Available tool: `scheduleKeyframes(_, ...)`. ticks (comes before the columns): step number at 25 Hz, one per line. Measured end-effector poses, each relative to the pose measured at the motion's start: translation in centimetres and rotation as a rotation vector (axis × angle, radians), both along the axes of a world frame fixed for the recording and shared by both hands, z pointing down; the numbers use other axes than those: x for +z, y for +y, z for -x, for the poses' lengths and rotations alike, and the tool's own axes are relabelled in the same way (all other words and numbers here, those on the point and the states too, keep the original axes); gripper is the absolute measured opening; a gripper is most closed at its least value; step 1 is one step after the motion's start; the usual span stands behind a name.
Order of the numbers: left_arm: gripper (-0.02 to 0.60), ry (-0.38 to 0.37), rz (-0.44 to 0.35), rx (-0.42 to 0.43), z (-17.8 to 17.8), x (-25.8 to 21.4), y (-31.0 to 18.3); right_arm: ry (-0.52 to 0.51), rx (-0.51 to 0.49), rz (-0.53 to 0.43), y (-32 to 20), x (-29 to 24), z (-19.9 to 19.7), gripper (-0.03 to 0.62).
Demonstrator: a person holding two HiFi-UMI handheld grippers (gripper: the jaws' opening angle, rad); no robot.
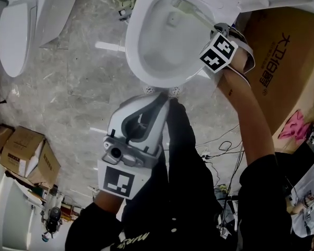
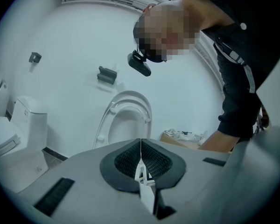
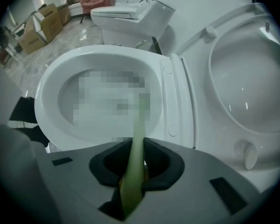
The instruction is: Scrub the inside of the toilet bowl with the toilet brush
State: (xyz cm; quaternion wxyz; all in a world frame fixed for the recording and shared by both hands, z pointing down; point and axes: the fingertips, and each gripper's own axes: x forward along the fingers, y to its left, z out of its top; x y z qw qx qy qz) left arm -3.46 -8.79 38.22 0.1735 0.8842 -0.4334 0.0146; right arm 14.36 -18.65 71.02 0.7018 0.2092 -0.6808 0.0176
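Clearly clamped between the right gripper's point(image 3: 138, 164) jaws, the pale green toilet brush point(image 3: 137, 134) runs lengthwise straight ahead of them, far end pointing down into the toilet bowl point(image 3: 50, 80), while the left gripper's point(image 2: 141, 162) jaws sit together, holding nothing.

**Grey grippers, black clothes on you**
Your left gripper point(image 2: 141, 146) shows a smooth grey shell, black ribbed pads point(image 2: 126, 160) and a white marker cube point(image 1: 118, 182) with black squares at its rear. Your right gripper point(image 3: 136, 160) matches, twin cube point(image 1: 218, 54) behind its jaws. There's your black short sleeve point(image 1: 261, 184) and black head camera point(image 2: 140, 64).
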Motion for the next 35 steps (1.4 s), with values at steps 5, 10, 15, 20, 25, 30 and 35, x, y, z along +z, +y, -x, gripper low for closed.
scheduleKeyframes(5,0.026,-0.009,-0.005,-0.018,0.6,0.1,0.1,0.077,-0.082,0.024,-0.2,-0.6,-0.9,0.086)
scheduleKeyframes(10,0.026,-0.004,-0.007,-0.023,0.8,-0.2,0.5,0.151,-0.170,0.070,0.2,-0.8,-1.9,0.086)
scheduleKeyframes(15,0.026,0.010,0.012,-0.010,0.2,-0.1,1.3,0.216,-0.250,0.141,0.8,-0.7,-2.8,0.086)
scheduleKeyframes(20,0.026,0.022,0.029,-0.004,-0.2,0.0,2.0,0.242,-0.301,0.220,1.9,-0.5,-3.0,0.086)
scheduleKeyframes(25,0.026,0.031,0.036,0.002,-0.9,0.1,2.5,0.261,-0.344,0.320,3.7,-0.1,-3.3,0.084)
scheduleKeyframes(30,0.026,0.029,0.043,-0.012,-0.7,0.4,2.5,0.248,-0.363,0.385,5.0,0.0,-3.0,0.086)
scheduleKeyframes(35,0.026,0.024,0.043,-0.015,-0.7,0.5,2.5,0.218,-0.377,0.466,6.7,0.0,-2.3,0.086)
